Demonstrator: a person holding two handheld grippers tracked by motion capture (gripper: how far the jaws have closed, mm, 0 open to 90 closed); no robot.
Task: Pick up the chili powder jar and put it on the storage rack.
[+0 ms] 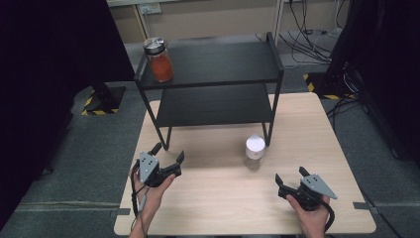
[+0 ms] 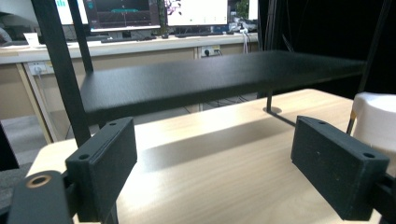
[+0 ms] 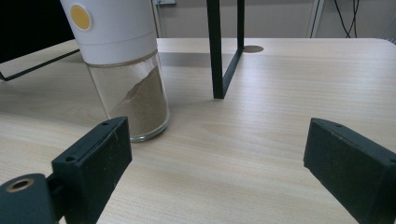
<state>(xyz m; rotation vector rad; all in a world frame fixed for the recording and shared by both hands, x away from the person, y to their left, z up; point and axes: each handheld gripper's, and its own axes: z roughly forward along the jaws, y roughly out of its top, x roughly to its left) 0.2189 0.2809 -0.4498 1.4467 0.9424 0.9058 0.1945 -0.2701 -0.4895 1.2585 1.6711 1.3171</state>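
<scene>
A black two-tier shelf [image 1: 218,64] stands at the back of the wooden table [image 1: 223,203]. A jar of red-orange stuff with a metal lid [image 1: 159,62] sits on the left end of its top tier. A glass jar of brown powder with a white cap [image 1: 255,148] stands on the table by the shelf's front right leg. My left gripper [image 1: 169,151] is held open low over the table's front left, facing the shelf's lower tier [image 2: 210,79], nothing between its jaws. My right gripper [image 1: 290,174] is open at the front right, and the powder jar [image 3: 121,70] stands ahead of its left jaw.
In the left gripper view the white cap [image 2: 378,121] shows at the right edge. The shelf's front right leg [image 3: 215,51] stands just beyond the powder jar. Dark curtains and cables surround the table on a grey floor; a desk with monitors [image 2: 126,14] is behind.
</scene>
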